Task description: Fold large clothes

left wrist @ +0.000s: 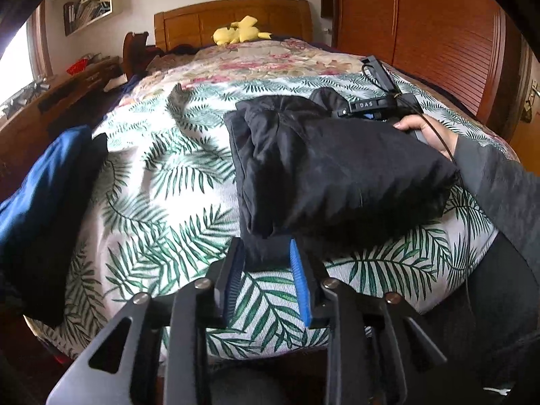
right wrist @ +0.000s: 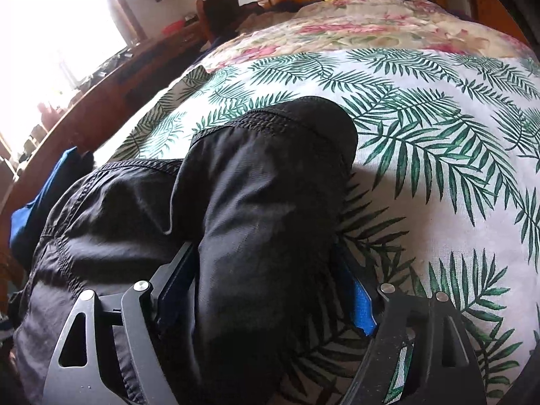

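Note:
A black garment (left wrist: 337, 175), folded into a thick bundle, lies on the palm-leaf bedspread (left wrist: 162, 209). My left gripper (left wrist: 266, 263) is at the bundle's near corner. That corner lies loosely between the blue pads (left wrist: 300, 283), which stand a little apart. In the right wrist view the black garment (right wrist: 263, 185) fills the middle, and my right gripper (right wrist: 263, 249) straddles a thick fold of it with the jaws wide. A hand (left wrist: 422, 128) in a grey sleeve holds the right gripper's body at the bundle's far side; its fingertips are hidden there.
A blue garment (left wrist: 40, 195) lies at the bed's left edge, also seen as blue cloth (right wrist: 37, 202). A yellow plush toy (left wrist: 239, 30) rests by the wooden headboard (left wrist: 233, 13). A desk (left wrist: 50, 101) stands left, a wooden wardrobe (left wrist: 422, 33) right.

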`<state>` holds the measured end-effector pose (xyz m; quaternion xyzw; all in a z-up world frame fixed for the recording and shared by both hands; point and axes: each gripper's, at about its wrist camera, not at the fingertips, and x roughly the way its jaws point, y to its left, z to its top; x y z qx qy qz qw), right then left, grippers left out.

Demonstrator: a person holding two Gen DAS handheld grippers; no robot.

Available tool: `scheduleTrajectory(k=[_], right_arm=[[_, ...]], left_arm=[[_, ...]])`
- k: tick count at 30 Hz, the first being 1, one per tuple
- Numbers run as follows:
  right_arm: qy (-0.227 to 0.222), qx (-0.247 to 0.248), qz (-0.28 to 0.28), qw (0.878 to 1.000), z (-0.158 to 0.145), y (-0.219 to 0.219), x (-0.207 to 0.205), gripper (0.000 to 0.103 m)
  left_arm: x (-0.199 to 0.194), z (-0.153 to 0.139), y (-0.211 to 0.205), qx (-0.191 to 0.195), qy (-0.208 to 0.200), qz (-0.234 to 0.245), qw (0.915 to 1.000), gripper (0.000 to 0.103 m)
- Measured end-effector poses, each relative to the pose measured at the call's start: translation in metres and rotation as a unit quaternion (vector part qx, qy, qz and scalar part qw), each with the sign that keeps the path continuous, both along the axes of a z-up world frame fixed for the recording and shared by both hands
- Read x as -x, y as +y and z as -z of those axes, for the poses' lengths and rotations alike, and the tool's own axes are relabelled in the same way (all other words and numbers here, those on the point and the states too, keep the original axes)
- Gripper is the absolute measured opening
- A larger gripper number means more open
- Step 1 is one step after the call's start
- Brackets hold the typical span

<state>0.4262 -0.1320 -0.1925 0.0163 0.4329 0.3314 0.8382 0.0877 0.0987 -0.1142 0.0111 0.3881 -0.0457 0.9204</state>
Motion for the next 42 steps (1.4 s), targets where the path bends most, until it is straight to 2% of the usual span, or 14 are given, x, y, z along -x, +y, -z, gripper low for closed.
scheduleTrajectory(k=[4, 13, 19, 28, 31, 32, 34, 36, 39, 41, 42], right_arm=[[-0.004, 0.002, 0.001, 1.0, 0.001, 0.0, 0.001, 0.081], [-0.004, 0.0, 0.002, 1.0, 0.001, 0.001, 0.002, 0.081], [0.008, -0.007, -0.003, 1.0, 0.002, 0.002, -0.001, 0.081], [0.026, -0.026, -0.009, 0.999, 0.003, 0.0, -0.002, 0.074], [0.03, -0.03, -0.008, 0.999, 0.003, -0.002, -0.002, 0.069], [0.035, -0.035, -0.004, 0.999, 0.003, -0.003, -0.002, 0.068], [0.04, -0.043, 0.003, 0.998, 0.002, -0.004, 0.0, 0.065], [0.034, -0.041, 0.002, 0.999, -0.001, -0.004, 0.003, 0.058], [0.029, -0.059, 0.005, 0.998, -0.007, -0.009, 0.007, 0.046], [0.016, -0.082, 0.012, 0.996, -0.015, -0.015, 0.01, 0.035], [0.007, -0.092, 0.017, 0.996, -0.019, -0.018, 0.011, 0.033]], left_arm=[[-0.01, 0.012, 0.002, -0.004, 0.012, -0.012, 0.9998, 0.03], [-0.031, 0.035, 0.002, 0.02, 0.036, -0.021, 0.9989, 0.031], [-0.036, 0.044, 0.002, 0.03, 0.029, -0.034, 0.9986, 0.032], [-0.038, 0.048, 0.003, 0.035, 0.03, -0.036, 0.9983, 0.032], [-0.038, 0.05, 0.004, 0.043, 0.024, -0.039, 0.998, 0.031], [-0.038, 0.05, 0.005, 0.048, 0.022, -0.039, 0.9979, 0.027], [-0.037, 0.048, 0.007, 0.058, 0.017, -0.038, 0.9975, 0.014], [-0.036, 0.045, 0.005, 0.058, 0.013, -0.032, 0.9977, 0.007], [-0.031, 0.036, 0.005, 0.056, -0.004, -0.028, 0.998, 0.005], [-0.029, 0.028, 0.008, 0.07, -0.017, -0.03, 0.9969, 0.005], [-0.028, 0.025, 0.009, 0.077, -0.02, -0.03, 0.9964, 0.004]])
